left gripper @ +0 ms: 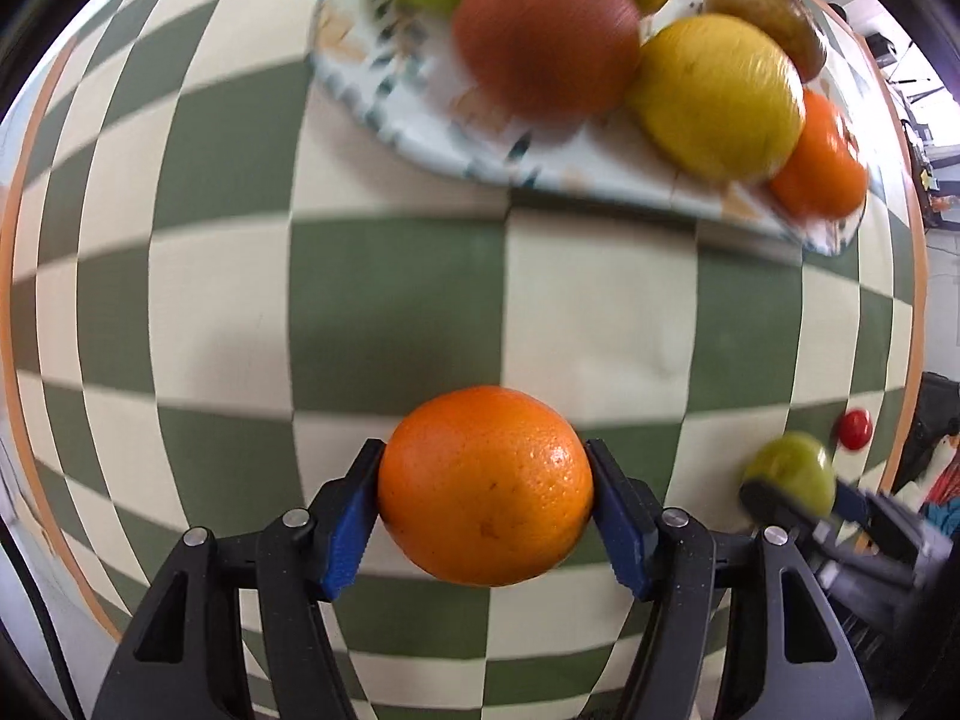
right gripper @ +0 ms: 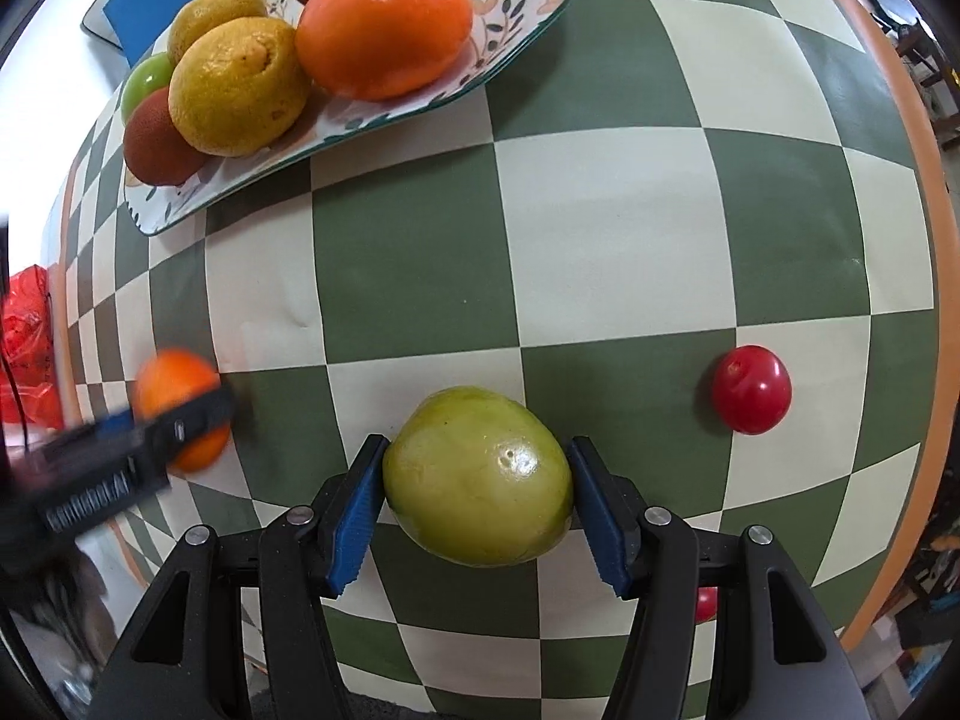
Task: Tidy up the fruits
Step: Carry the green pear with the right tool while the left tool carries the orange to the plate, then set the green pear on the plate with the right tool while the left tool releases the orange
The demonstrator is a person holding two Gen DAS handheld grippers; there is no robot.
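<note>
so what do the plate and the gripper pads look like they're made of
The plate looks like glazed ceramic: glossy white surface, painted leaf pattern, thin dark rim, though melamine can't be ruled out. The left gripper pads look like blue moulded plastic or rubber: matte, with ridged teeth along the edge.

Wide open checkered worktop (right gripper: 600, 228) between both tools and the plate (right gripper: 516, 54), nothing blocking. The plate itself is crowded with fruit; its right end lies bare. A red tomato (right gripper: 751, 389) sits off right.
</note>
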